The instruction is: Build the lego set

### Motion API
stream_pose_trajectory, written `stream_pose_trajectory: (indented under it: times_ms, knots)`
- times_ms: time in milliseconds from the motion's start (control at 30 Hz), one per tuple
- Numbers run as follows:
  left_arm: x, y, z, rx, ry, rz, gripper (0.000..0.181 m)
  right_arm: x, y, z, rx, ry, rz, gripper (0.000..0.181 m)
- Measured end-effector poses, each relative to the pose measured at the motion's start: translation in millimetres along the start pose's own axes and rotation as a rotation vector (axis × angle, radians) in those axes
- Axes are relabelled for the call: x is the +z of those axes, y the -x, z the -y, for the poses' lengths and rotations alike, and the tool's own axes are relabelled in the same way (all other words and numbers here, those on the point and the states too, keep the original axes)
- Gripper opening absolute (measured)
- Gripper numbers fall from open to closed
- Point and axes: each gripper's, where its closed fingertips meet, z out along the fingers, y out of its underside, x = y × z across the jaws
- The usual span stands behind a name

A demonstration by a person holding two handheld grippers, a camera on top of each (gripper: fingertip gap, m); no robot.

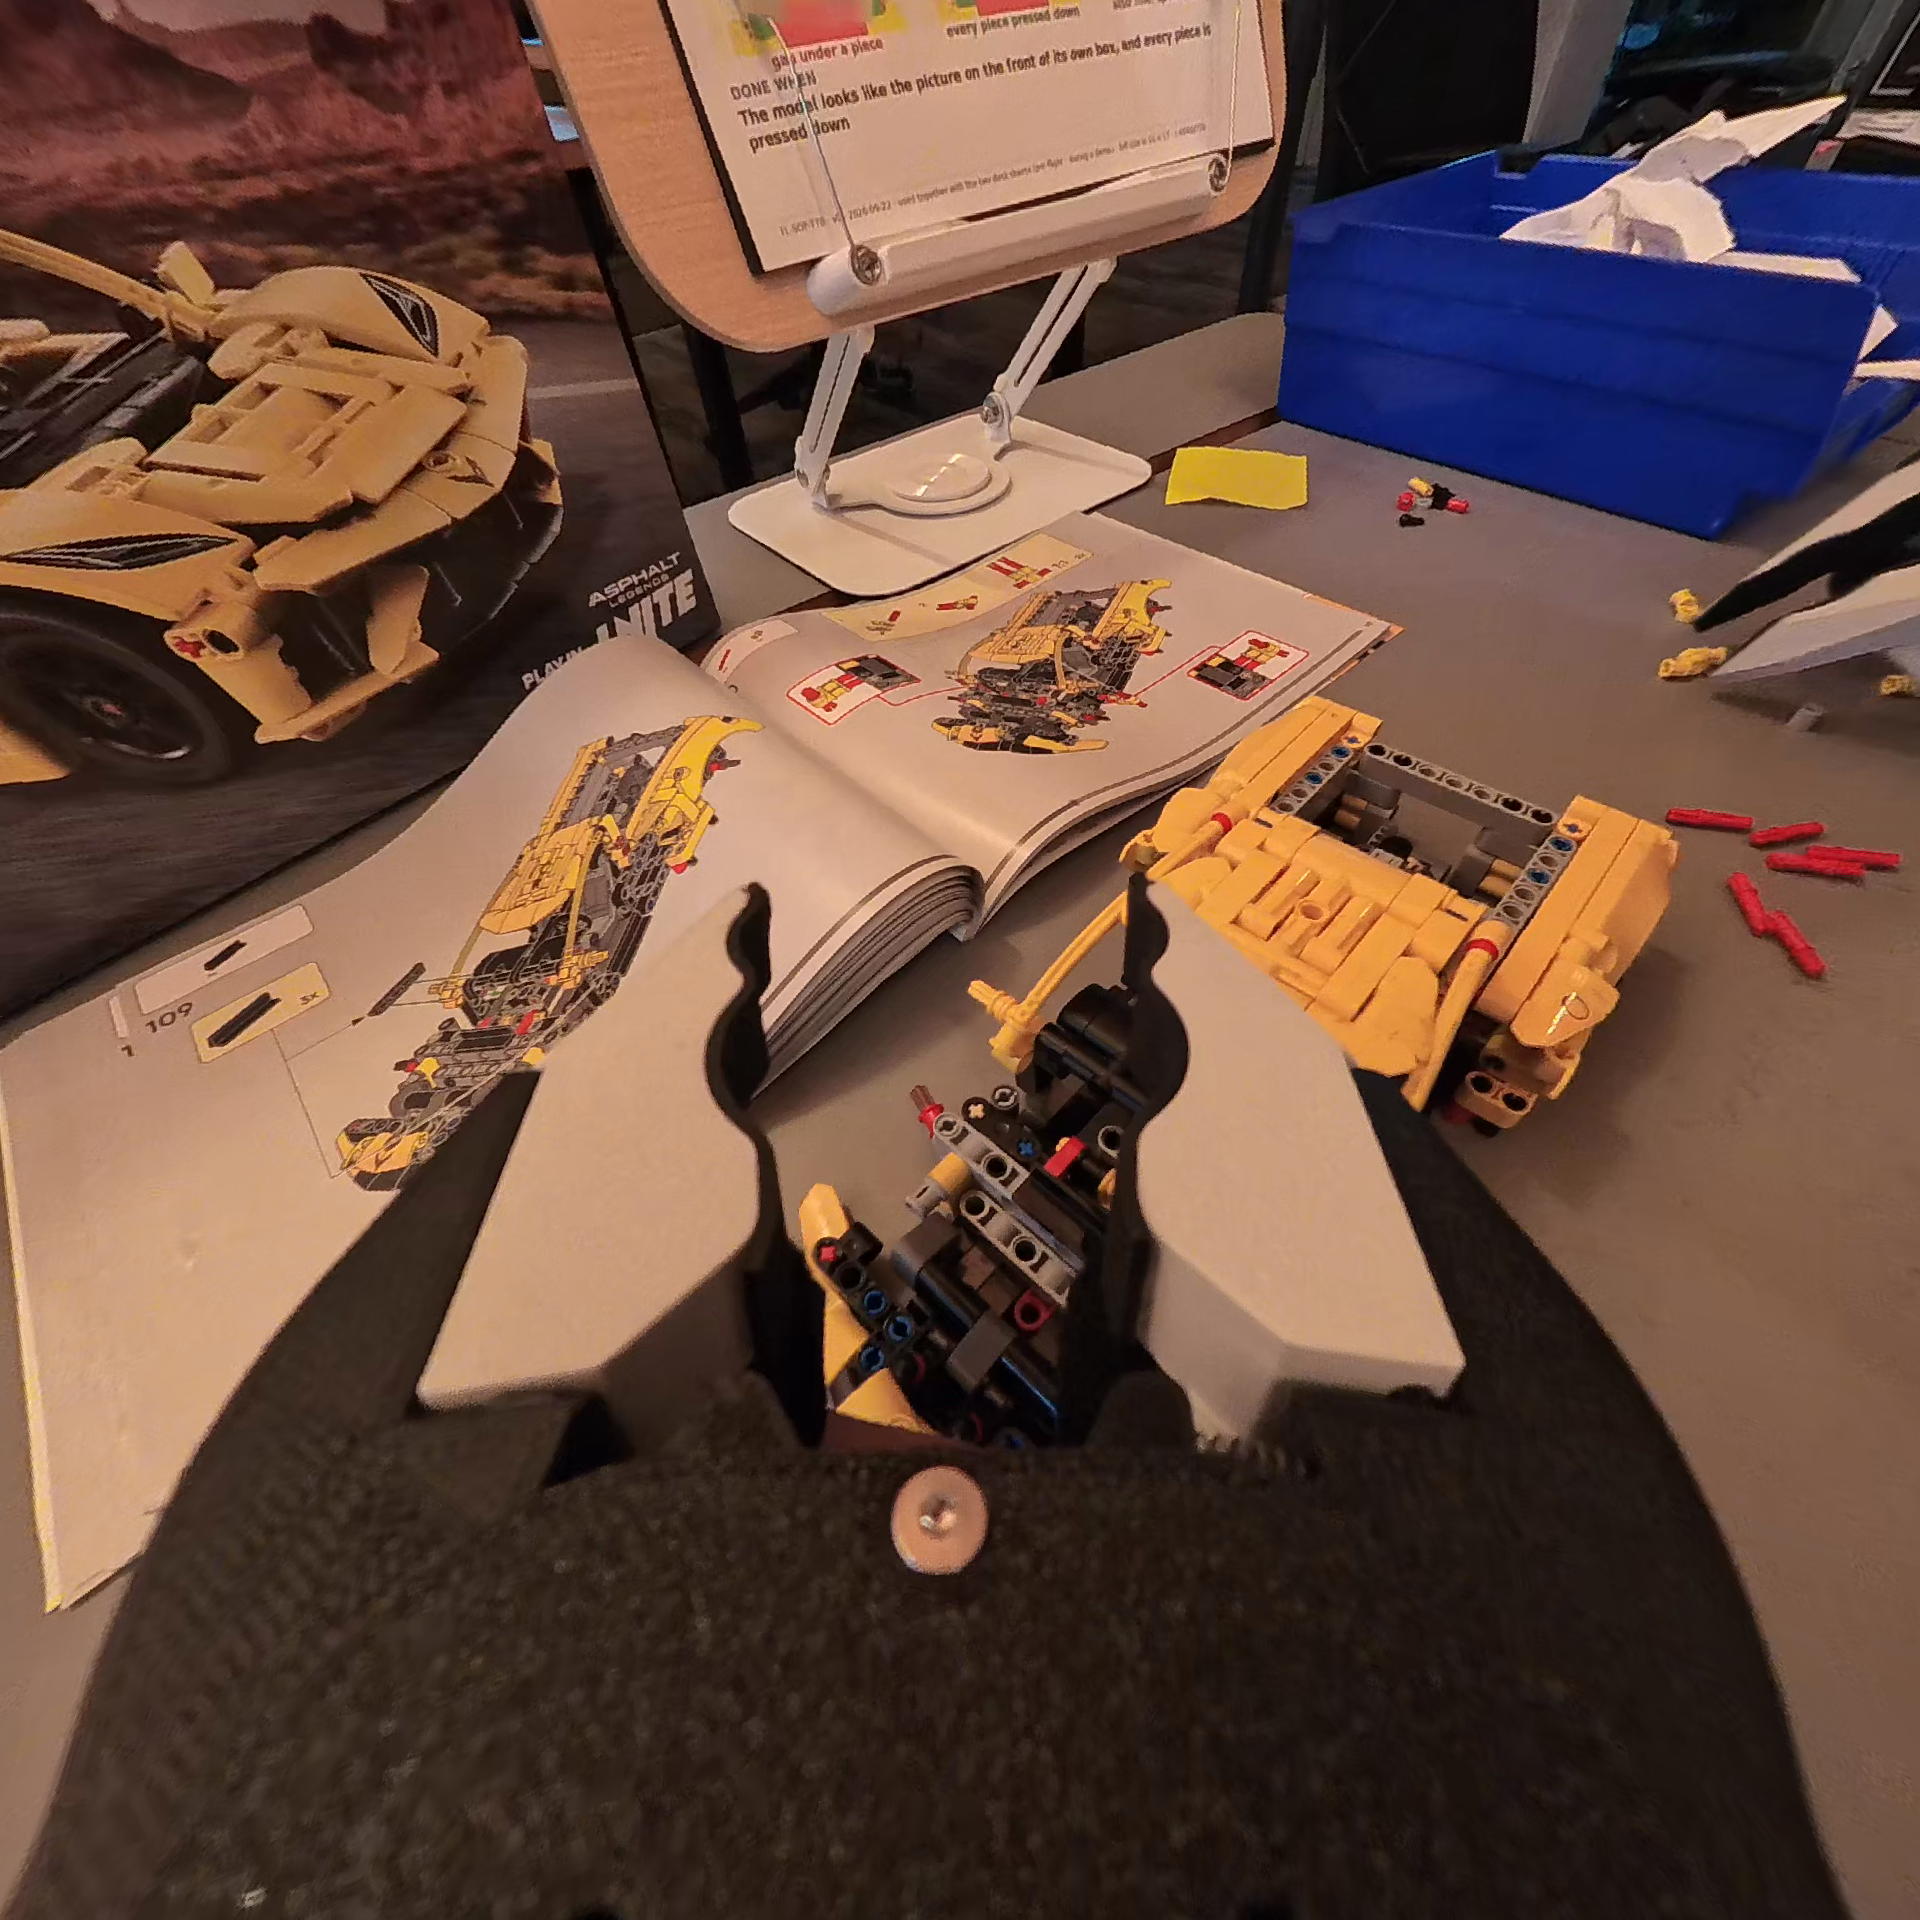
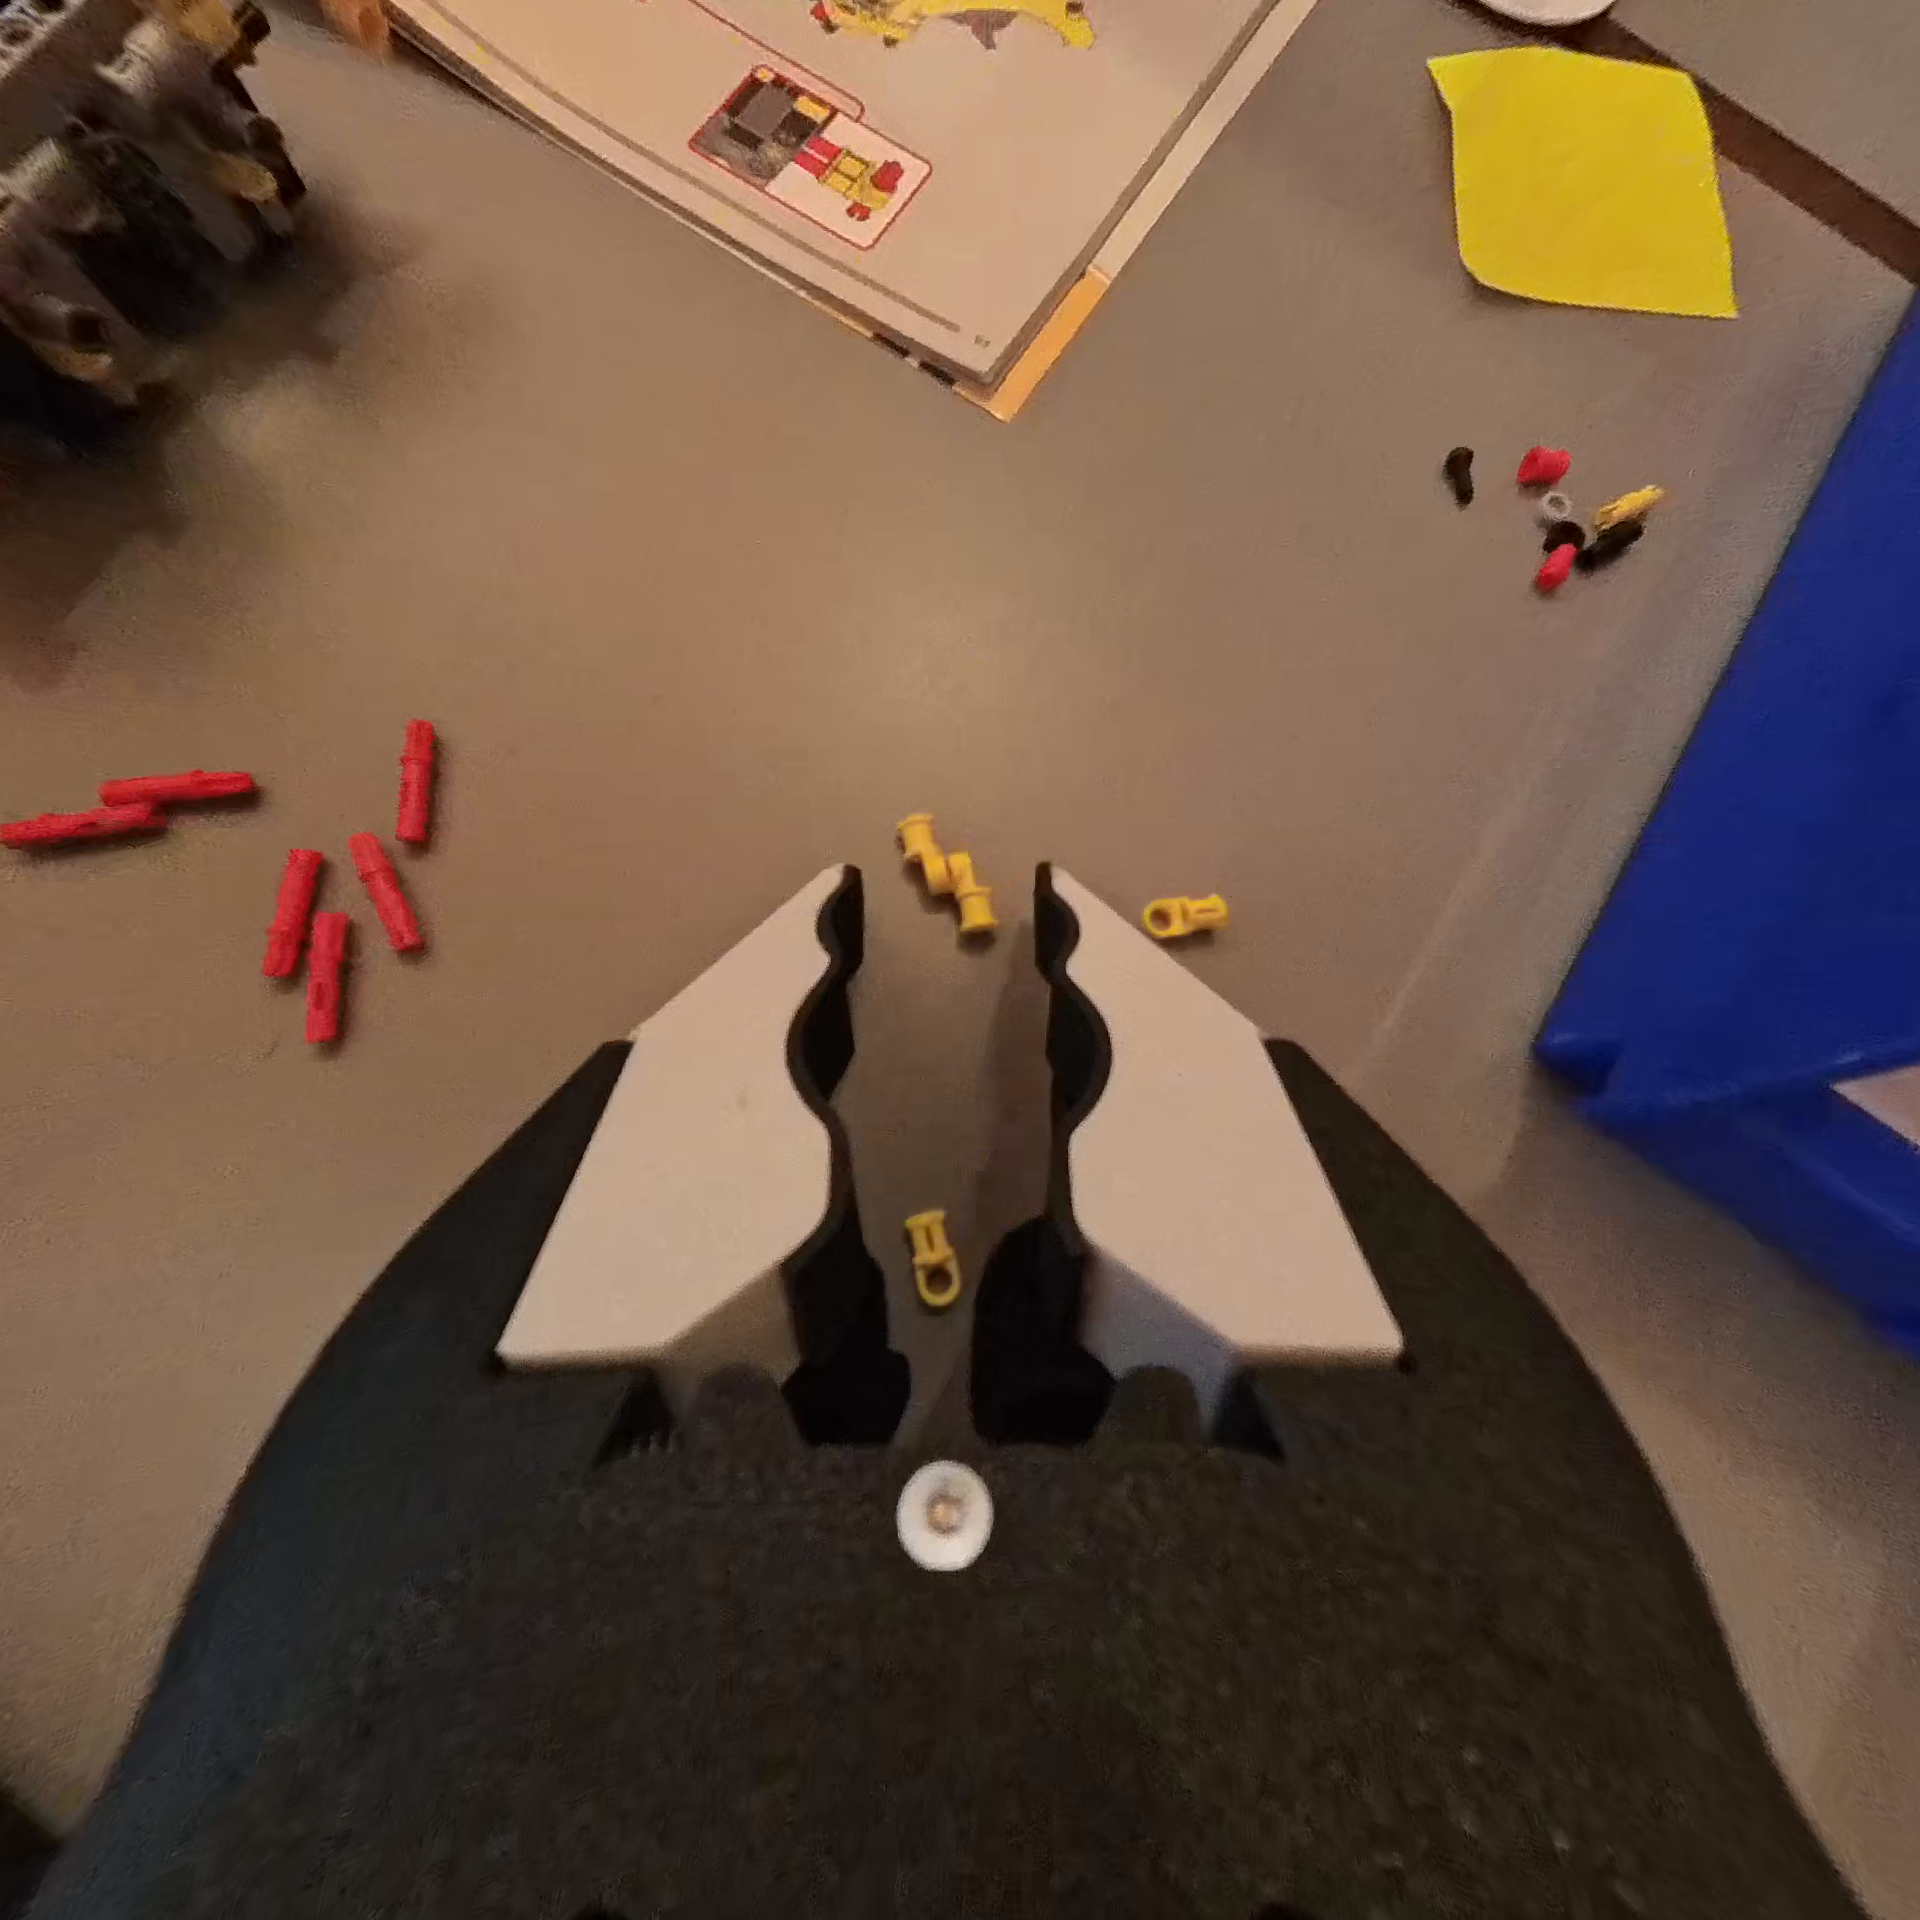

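Lego car, half-built, lying across the grey bench in the left wrist view: yellow bodywork section at centre right of the frame, black-and-grey chassis end running down between the fingers of the left claw. Appears clamped around that chassis, jaws set wide to span it, probably to steady the model while a part goes on; actual pad contact hidden. Instruction booklet spread open just beyond the model, upper centre, within easy sight for checking the step. Box propped at upper left, showing the finished car for reference.

Right claw parted and empty, pointing down at the bench. One yellow connector lying on the bench between the fingers, lower centre; a joined pair of yellow connectors just off the tips; another single beside the right finger. Likely lining up to pick one. Red pins scattered at left, sorted by kind and kept near the build. Blue bin along the right edge
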Motion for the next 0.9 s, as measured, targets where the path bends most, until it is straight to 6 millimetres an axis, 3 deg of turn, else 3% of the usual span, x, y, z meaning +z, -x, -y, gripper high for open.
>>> stream_pose_trajectory:
  times_ms: [100, 200, 267, 333, 433, 600, 767, 900]
  knots:
    - [-0.3, 2.7, -0.4, -0.006, 0.0, 0.005, 0.069, 7.1, 3.2, -1.6, -0.009, 0.018, 0.034, 0.01]
    - [-0.3, 4.7, -1.0, -0.012, 0.001, 0.009, 0.069, 1.7, 6.5, 0.8, -0.058, 0.034, 0.008, 0.01]
    - [0.2, 4.8, -1.6, -0.014, 0.003, 0.008, 0.069, -10.1, 30.4, 12.4, -0.102, -0.016, 0.081, 0.01]
    - [1.2, 3.6, -2.7, -0.013, 0.007, 0.004, 0.069, -25.3, 66.7, 20.8, -0.161, -0.05, 0.189, 0.01]
    - [2.4, 1.3, -4.1, -0.004, 0.014, 0.0, 0.069, -37.8, 104.9, 1.1, -0.217, 0.031, 0.285, 0.01]
    - [2.8, -1.6, -3.2, -0.003, 0.013, -0.01, 0.069, -36.3, 113.0, -31.1, -0.207, 0.079, 0.229, 0.01]
    - [4.4, -4.7, -5.3, 0.004, 0.021, -0.017, 0.069, -39.6, 108.6, -35.3, -0.129, 0.073, 0.223, 0.029]
    - [4.1, -3.7, -5.0, 0.005, 0.021, -0.013, 0.068, -42.7, 107.3, -36.8, -0.137, 0.054, 0.228, 0.016]
